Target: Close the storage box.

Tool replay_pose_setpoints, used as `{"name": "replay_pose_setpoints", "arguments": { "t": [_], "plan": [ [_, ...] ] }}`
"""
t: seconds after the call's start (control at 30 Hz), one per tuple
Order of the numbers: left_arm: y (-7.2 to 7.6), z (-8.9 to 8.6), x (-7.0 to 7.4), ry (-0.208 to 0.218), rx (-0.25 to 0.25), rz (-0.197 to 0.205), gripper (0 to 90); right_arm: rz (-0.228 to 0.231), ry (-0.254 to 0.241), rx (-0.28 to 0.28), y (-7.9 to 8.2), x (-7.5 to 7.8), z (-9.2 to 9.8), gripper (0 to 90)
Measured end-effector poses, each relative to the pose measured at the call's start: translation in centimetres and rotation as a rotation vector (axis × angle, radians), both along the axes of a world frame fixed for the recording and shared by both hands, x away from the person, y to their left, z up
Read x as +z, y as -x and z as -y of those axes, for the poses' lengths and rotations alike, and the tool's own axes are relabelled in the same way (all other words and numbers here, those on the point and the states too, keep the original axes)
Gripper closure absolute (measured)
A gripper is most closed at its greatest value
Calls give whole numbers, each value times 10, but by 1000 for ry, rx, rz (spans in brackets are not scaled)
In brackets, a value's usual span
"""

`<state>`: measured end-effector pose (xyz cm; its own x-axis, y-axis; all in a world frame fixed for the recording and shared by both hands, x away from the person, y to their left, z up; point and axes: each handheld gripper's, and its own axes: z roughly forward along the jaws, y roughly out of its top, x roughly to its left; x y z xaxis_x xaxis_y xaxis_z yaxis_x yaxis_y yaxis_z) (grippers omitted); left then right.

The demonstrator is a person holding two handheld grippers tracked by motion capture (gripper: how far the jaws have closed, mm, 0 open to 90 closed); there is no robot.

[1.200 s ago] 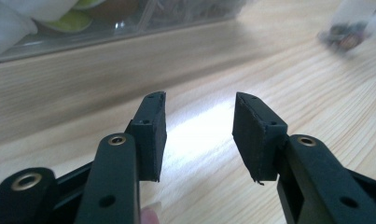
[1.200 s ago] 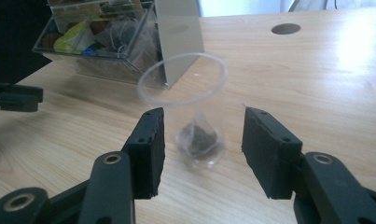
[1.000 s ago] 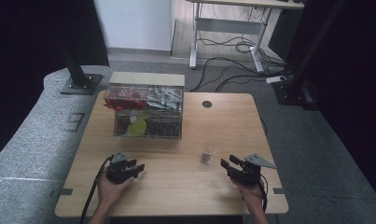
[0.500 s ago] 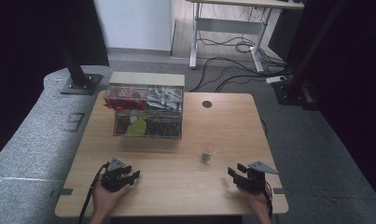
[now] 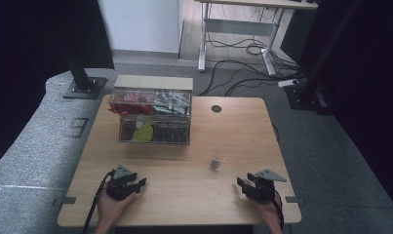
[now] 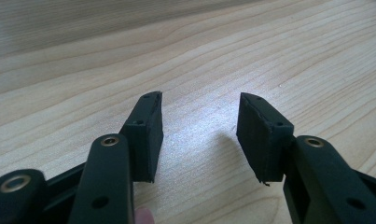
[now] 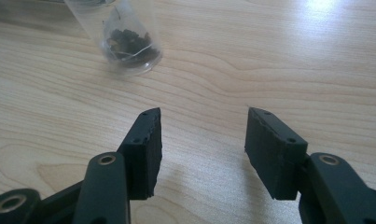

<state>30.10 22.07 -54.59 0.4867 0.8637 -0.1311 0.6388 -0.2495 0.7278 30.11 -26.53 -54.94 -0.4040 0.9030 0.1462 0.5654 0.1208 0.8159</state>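
Both hands have drawn back toward the table's (image 5: 184, 195) near edge since a second ago. At the left, the left gripper (image 5: 138, 184) rests low with jaws apart, nothing between them. Farther right stands the small clear cup (image 5: 216, 162) (dark bits inside), well clear of the right gripper (image 5: 243, 184), likewise released and empty.

Pale wooden table (image 5: 184, 165) on grey floor (image 5: 33, 146); clear box (image 5: 152, 117) at far edge, left of dark round hole (image 5: 216, 108); small clear cup (image 5: 216, 162) well nearer than box, to its right; standing apart from it.
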Motion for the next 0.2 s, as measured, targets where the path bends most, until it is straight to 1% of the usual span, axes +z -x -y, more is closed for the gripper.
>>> {"name": "replay_pose_setpoints", "arguments": {
  "t": [0.2],
  "plan": [
    [-1,1,0,-1,5,-1,491,-6,2,-4,-1,-1,0,445]
  ]
}}
